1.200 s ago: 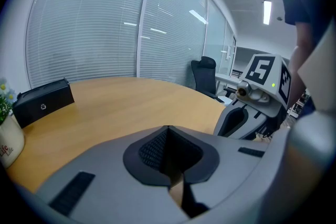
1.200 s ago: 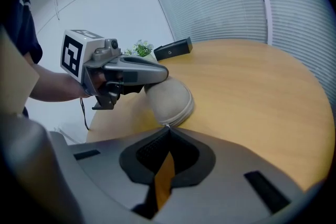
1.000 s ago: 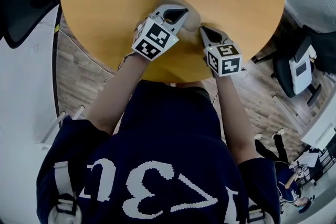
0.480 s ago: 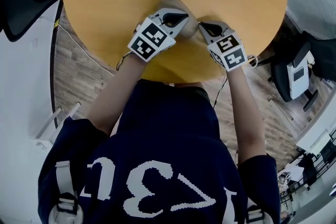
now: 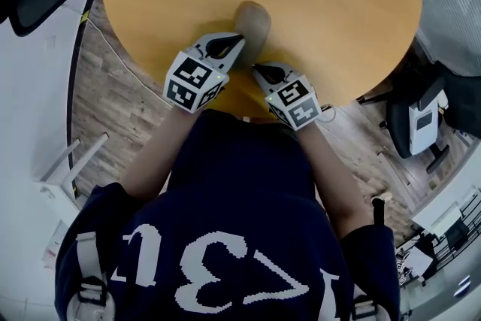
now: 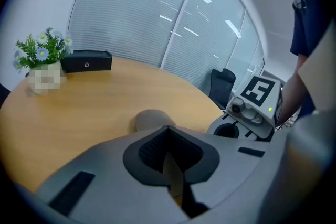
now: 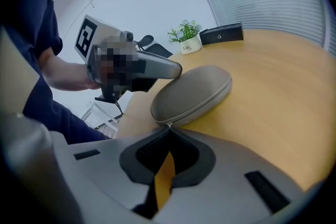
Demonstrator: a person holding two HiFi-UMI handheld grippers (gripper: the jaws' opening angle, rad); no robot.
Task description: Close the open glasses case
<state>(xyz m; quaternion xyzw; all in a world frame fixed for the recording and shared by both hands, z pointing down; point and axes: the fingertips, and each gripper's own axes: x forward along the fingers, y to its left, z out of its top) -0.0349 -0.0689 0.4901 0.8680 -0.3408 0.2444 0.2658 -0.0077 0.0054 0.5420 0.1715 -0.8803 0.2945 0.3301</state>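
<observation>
The glasses case [image 7: 194, 93] lies closed on the desk [image 5: 338, 11], toward the rim nearest the person. Only the right gripper view shows its zip seam, run shut along the visible side, with the pull [image 7: 168, 124] just ahead of the right hand-held gripper [image 7: 168, 129], whose jaws are clenched on nothing. The left hand-held gripper [image 5: 239, 40] is likewise clenched and empty, its tip just beside the case's near end; contact cannot be judged. The head view shows broad bare wood beyond and right of the case. A potted plant [image 7: 186, 39] and black box [image 7: 221, 34] sit at the far rim, well apart.
</observation>
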